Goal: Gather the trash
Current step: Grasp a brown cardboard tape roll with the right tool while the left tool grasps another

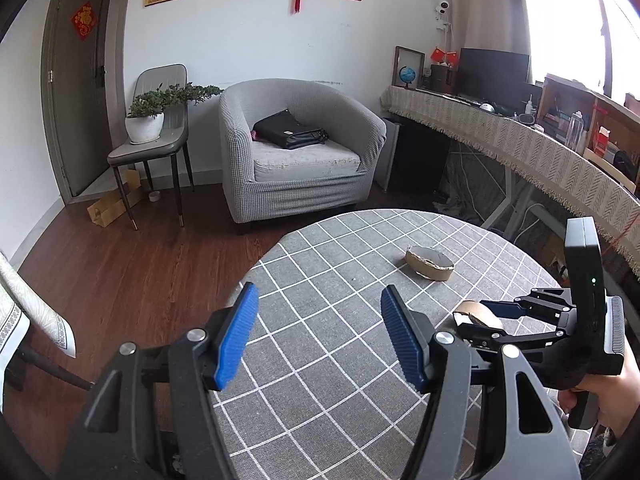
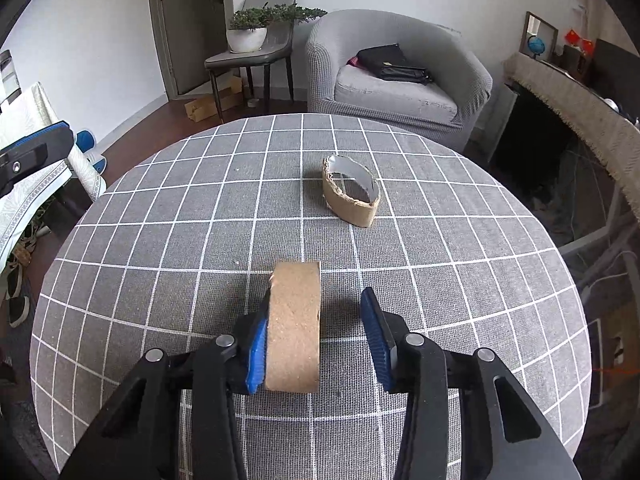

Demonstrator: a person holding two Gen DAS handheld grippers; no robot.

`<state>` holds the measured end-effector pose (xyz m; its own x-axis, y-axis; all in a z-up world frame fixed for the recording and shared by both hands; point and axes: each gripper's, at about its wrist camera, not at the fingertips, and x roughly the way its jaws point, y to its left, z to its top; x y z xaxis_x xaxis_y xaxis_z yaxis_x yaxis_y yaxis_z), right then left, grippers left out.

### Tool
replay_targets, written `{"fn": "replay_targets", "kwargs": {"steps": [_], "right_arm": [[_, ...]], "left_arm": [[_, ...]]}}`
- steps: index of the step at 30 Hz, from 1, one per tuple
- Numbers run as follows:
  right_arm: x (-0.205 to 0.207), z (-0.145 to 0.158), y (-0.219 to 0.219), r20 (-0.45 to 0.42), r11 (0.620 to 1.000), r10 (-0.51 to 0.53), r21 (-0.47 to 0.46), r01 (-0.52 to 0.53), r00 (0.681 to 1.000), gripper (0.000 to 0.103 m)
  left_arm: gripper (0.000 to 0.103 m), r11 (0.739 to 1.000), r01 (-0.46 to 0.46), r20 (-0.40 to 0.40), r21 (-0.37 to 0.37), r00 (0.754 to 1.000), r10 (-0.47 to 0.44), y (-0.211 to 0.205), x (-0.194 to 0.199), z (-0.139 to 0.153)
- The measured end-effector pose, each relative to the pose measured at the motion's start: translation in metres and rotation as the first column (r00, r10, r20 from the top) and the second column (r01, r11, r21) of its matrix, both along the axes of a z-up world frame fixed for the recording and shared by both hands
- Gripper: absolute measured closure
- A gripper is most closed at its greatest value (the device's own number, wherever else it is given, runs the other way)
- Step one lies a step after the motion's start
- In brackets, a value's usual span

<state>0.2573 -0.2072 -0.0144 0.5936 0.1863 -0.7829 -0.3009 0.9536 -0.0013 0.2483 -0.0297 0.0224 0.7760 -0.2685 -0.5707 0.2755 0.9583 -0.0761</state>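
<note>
Two brown cardboard rings lie on a round table with a grey checked cloth (image 2: 200,220). The near ring (image 2: 295,328) stands on edge between my right gripper's (image 2: 316,344) fingers. It touches the left pad, with a gap to the right pad, so the jaws are open. The far ring (image 2: 351,190), torn and squashed, lies further back; it also shows in the left wrist view (image 1: 430,263). My left gripper (image 1: 318,336) is open and empty above the table's left part. There the right gripper (image 1: 496,318) appears at the right around the near ring (image 1: 478,312).
A grey armchair (image 1: 296,152) with a black bag (image 1: 290,130) stands beyond the table. A chair with a potted plant (image 1: 146,120) is at the back left. A long cloth-covered desk (image 1: 520,144) runs along the right. Another cloth-covered table (image 2: 28,160) is at the left.
</note>
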Motion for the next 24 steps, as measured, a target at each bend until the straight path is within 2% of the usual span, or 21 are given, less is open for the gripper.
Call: {"fn": "replay_targets", "kwargs": {"steps": [4,9,14,17,20,24], "right_arm": [[-0.005,0.002,-0.004,-0.004,0.999,0.043,0.020,-0.043,0.999,0.084],[-0.008,0.009,-0.018,0.010,0.998,0.043,0.044,-0.043,0.999,0.083],[-0.005,0.018,-0.044,0.032,0.998,-0.006,0.069,0.004,0.999,0.083],[0.005,0.021,-0.064,0.037,0.996,-0.048,0.080,0.044,0.998,0.083],[0.014,0.021,-0.084,0.037,0.992,-0.083,0.100,0.079,0.996,0.083],[0.017,0.016,-0.101,0.027,0.988,-0.106,0.113,0.102,0.994,0.083]], "left_arm": [[0.036,0.999,0.030,-0.023,0.019,0.999,-0.029,-0.019,0.007,-0.005],[0.034,0.998,0.058,-0.071,0.008,0.996,-0.057,-0.042,0.019,-0.013],[0.030,0.994,0.100,-0.089,0.047,0.991,-0.095,-0.077,0.034,-0.017],[0.027,0.991,0.132,-0.110,0.034,0.986,-0.127,-0.095,0.046,-0.022],[0.024,0.990,0.141,-0.146,0.012,0.980,-0.137,-0.112,0.059,-0.031],[0.023,0.992,0.124,-0.186,0.024,0.976,-0.117,-0.131,0.070,-0.046]]}}
